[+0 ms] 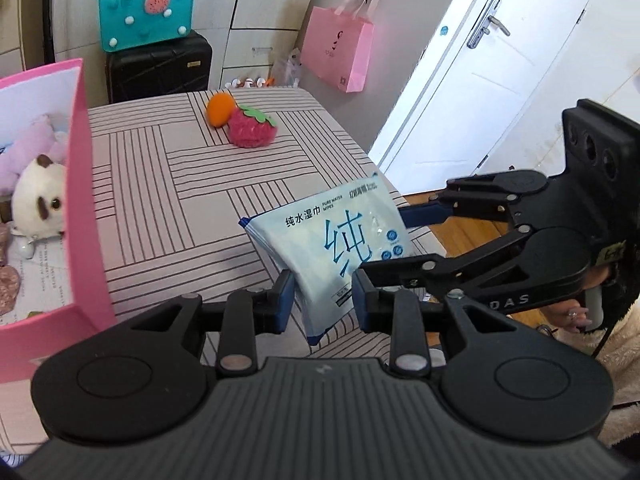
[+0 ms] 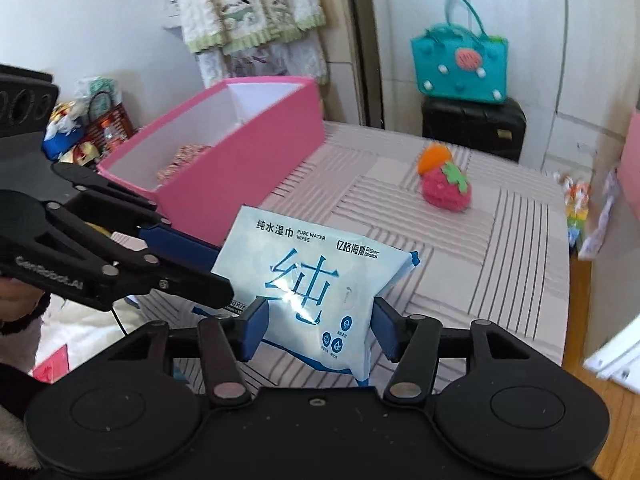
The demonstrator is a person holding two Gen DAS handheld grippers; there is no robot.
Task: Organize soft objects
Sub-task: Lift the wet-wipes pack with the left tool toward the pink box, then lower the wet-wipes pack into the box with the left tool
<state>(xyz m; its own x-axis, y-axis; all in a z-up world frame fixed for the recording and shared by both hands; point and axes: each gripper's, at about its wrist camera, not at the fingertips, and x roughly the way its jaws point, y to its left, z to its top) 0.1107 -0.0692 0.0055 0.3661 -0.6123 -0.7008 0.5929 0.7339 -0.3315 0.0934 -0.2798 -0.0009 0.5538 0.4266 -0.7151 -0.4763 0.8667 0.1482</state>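
A light blue pack of wet wipes (image 1: 340, 248) is held tilted above the striped table (image 1: 160, 168). My left gripper (image 1: 323, 306) is shut on its lower end. My right gripper (image 2: 320, 330) is shut on its other end; the pack shows there too (image 2: 312, 280). Each gripper appears in the other's view: the right one (image 1: 392, 244), the left one (image 2: 192, 264). A plush strawberry (image 1: 252, 128) and an orange plush fruit (image 1: 219, 109) lie at the table's far side. A pink box (image 2: 240, 152) on the left holds plush toys (image 1: 36, 196).
A teal felt bag (image 1: 146, 12) sits on a black suitcase (image 1: 160, 68) behind the table. A pink paper bag (image 1: 338, 54) hangs on the wall. A white door (image 1: 480, 80) and wooden floor (image 1: 468, 236) are to the right of the table.
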